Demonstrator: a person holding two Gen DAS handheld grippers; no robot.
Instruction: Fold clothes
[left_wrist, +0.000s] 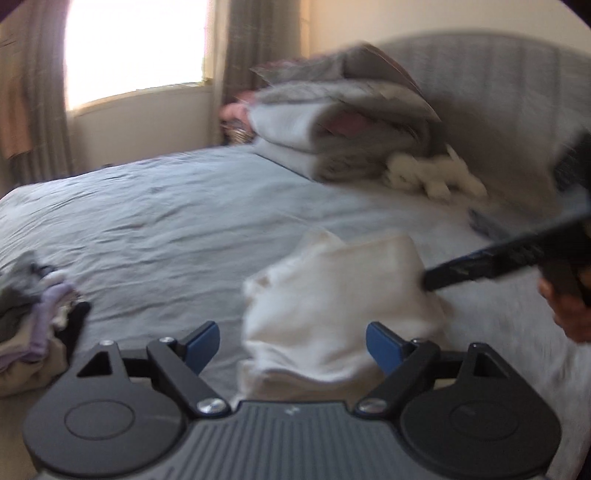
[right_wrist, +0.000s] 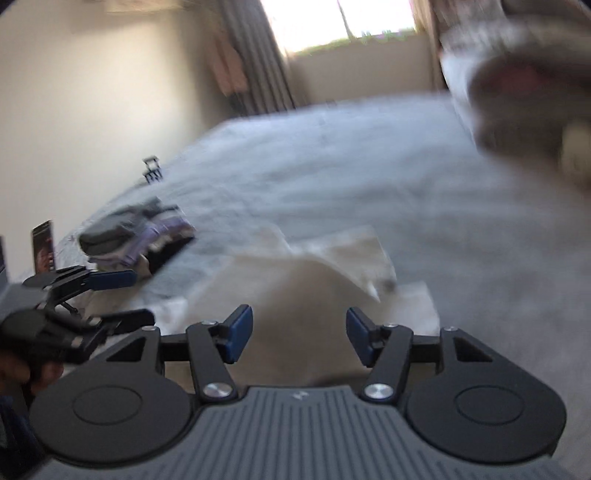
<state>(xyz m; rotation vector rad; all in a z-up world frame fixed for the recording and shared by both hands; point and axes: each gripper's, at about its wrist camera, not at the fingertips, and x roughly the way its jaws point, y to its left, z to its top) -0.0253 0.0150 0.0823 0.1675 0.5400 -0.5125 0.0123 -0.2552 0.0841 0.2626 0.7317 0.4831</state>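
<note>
- White garment: soft, matte cloth, partly folded into a rumpled, roughly rectangular shape; it lies on the bed just ahead of both tools. Motion blur hides its seams and type.
- Bed sheet: pale grey-blue fabric, finely wrinkled, covering the whole mattress.
- Folded pile: small stack of grey, lilac and black pieces at the sheet's near-left edge, well apart from the white garment.
- Bedding stack: thick grey folded layers at the padded grey headboard, with a fluffy cream item beside it.
- Room: cream walls, a bright window flanked by grey-brown curtains.
- Left gripper: jaws spread wide, blue pads either side of the garment's near edge, gripping nothing.
- Right gripper: jaws likewise apart, empty, aimed over the garment; in the left wrist view it reaches in from the right, its tip at the cloth's right edge, contact unclear.
</note>
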